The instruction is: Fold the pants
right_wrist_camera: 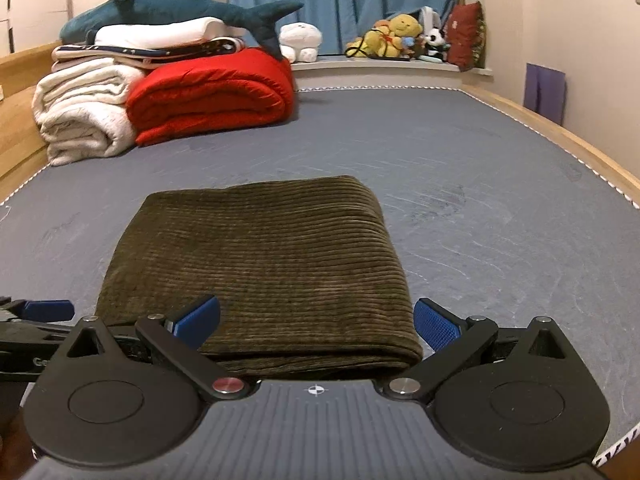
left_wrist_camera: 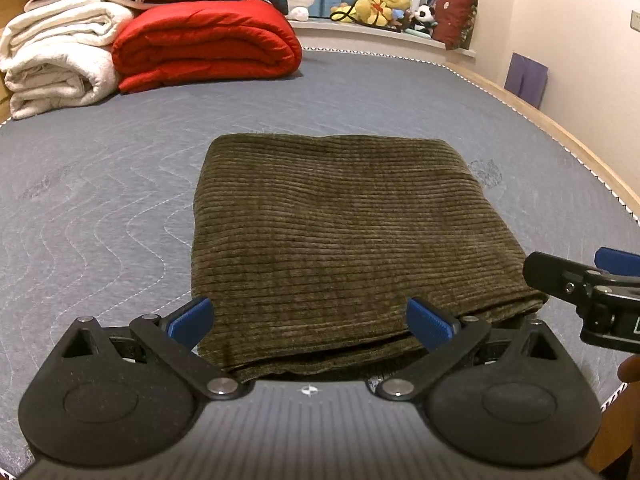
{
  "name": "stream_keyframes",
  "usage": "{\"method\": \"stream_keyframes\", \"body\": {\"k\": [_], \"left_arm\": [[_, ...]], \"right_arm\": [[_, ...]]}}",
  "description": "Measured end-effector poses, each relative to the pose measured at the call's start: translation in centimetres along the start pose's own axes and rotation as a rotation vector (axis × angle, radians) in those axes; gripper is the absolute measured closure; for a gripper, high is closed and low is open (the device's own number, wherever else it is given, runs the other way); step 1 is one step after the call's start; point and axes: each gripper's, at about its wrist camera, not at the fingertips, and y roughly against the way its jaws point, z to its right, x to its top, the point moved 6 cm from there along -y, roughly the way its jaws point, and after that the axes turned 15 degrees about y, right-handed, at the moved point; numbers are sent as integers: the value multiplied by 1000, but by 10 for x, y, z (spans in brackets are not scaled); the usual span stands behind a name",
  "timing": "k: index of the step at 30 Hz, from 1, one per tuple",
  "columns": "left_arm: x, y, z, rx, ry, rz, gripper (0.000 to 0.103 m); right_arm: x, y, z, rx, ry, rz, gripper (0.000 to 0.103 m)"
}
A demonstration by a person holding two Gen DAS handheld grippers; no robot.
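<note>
Olive-green corduroy pants point(left_wrist_camera: 336, 232) lie folded into a compact rectangle on the grey quilted mattress point(left_wrist_camera: 100, 200); they also show in the right wrist view point(right_wrist_camera: 264, 264). My left gripper point(left_wrist_camera: 310, 322) is open, its blue pads spread over the near folded edge, holding nothing. My right gripper point(right_wrist_camera: 316, 322) is open over the same near edge, toward the pants' right corner, also empty. The right gripper shows at the right edge of the left wrist view point(left_wrist_camera: 592, 288); the left gripper shows at the left edge of the right wrist view point(right_wrist_camera: 36, 316).
A red quilt point(left_wrist_camera: 208, 44) and white blankets point(left_wrist_camera: 60, 56) are stacked at the far left of the mattress, with a plush shark point(right_wrist_camera: 180, 12) on top. Stuffed toys point(left_wrist_camera: 384, 6) sit on the sill. A wooden bed frame point(left_wrist_camera: 560, 128) runs along the right.
</note>
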Motion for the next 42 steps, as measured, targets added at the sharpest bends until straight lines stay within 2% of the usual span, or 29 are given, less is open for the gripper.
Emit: {"method": "stream_keyframes", "body": {"k": [42], "left_arm": [[-1, 5, 2, -21, 2, -9, 0]], "right_arm": [[1, -3, -8, -6, 20, -4, 1]]}}
